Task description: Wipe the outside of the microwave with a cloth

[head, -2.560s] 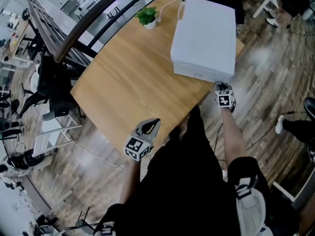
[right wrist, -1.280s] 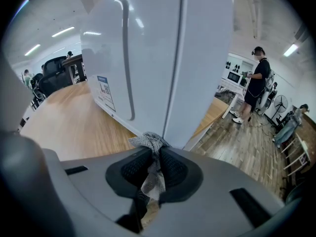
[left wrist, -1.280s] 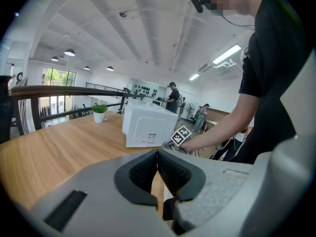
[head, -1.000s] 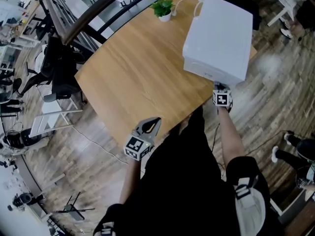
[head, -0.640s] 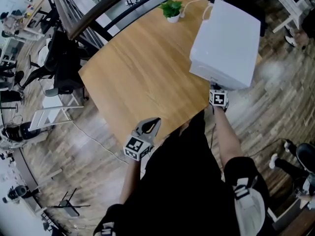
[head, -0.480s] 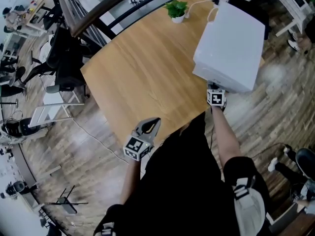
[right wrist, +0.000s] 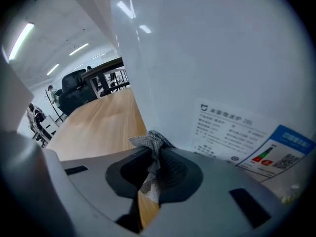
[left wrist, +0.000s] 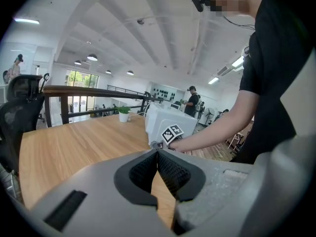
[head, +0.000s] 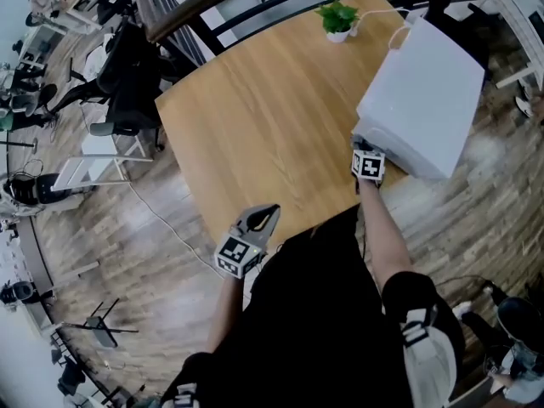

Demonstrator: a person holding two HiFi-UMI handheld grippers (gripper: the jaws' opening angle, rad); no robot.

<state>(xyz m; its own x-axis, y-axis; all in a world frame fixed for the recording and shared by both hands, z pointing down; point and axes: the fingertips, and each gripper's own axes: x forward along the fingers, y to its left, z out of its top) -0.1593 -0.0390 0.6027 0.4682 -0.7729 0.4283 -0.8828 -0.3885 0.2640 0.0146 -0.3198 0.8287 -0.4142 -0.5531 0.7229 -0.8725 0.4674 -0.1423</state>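
On the wooden table (head: 255, 117), at the upper right of the head view, sat the big white microwave (head: 421, 92). It stood near the table's right edge. A small green plant (head: 338, 17) in a white pot stood at the top of the frame, just beside the microwave's far corner. A white cable (head: 387, 11) ran between them.

The right gripper (right wrist: 153, 157) was at the lower left corner of the microwave, in the middle right of the head view. Its marker cube (head: 367, 165) showed there, at the end of the person's bare arm (head: 382, 228). In the right gripper view, its jaws were closed tight on a grey cloth (right wrist: 150, 144). A bunched bit of the cloth stuck out past the jaws and looked to touch the white side of the microwave. A sticker (right wrist: 232, 132) with small print was on that side, at the lower right of the frame. The table showed at the left.

The left gripper (head: 259, 219) was at the bottom middle of the head view, by the table's near edge and well apart from the microwave. In the left gripper view, its jaws were pressed together with nothing between them.

A black chair (head: 127, 66) stood off the table at the upper left of the head view, on the wood floor (head: 127, 253).
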